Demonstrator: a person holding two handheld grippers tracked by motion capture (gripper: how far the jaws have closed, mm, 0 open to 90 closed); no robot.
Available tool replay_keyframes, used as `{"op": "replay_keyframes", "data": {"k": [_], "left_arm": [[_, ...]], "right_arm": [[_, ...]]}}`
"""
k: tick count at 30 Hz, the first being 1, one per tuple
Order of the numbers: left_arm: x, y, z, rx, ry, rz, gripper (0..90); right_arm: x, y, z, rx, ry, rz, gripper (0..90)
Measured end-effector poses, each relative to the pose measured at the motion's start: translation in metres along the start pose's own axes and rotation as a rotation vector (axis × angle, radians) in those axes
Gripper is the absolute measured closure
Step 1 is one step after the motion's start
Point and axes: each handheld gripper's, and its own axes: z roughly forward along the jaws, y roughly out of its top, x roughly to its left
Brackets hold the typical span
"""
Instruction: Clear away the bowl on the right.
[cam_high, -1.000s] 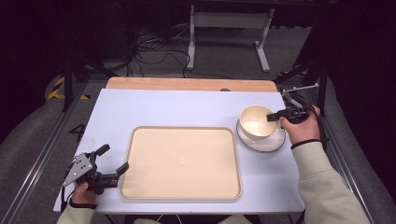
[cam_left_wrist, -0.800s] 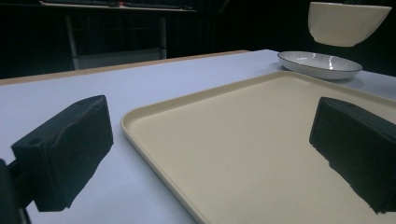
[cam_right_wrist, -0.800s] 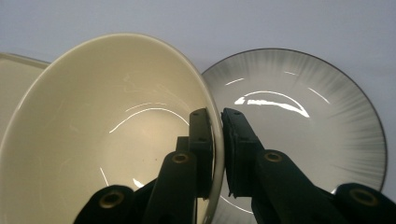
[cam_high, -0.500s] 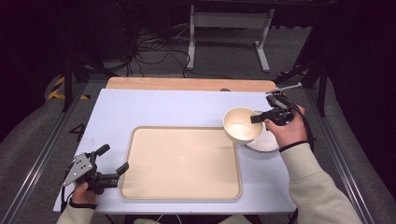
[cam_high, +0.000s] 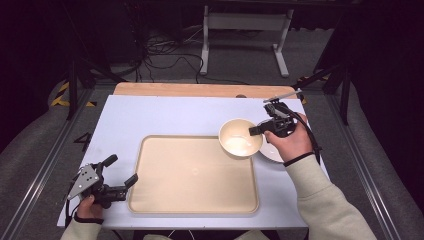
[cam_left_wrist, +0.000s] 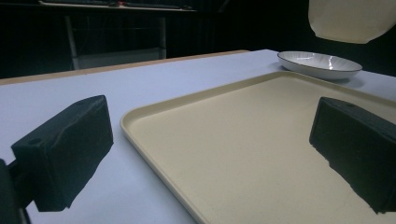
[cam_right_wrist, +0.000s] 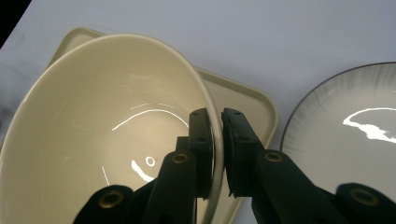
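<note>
A second before, the cream bowl (cam_high: 240, 137) sat on the white plate (cam_high: 274, 152); by this moment the right tongs (cam_high: 256, 131), clamped on its rim, had carried it off the plate to hang above the near-right corner of the tray (cam_high: 192, 175). That suggested the bowl was bound for the tray. The left tongs (cam_high: 121, 172) waited open and empty at the tray's left edge on the table (cam_high: 150, 115).
</note>
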Motion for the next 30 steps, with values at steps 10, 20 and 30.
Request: {"op": "replay_keyframes", "data": {"k": [10,20,30], "left_arm": [[0.000,0.000,0.000,0.000,0.000,0.001,0.3],[0.000,0.000,0.000,0.001,0.001,0.000,0.3],[0.000,0.000,0.000,0.001,0.001,0.001,0.2]], "right_arm": [[0.029,0.006,0.011,0.012,0.045,-0.045,82.8],[0.051,0.009,0.019,0.030,0.073,-0.075,82.3],[0.069,0.012,0.033,0.055,0.095,-0.096,82.3]]}}
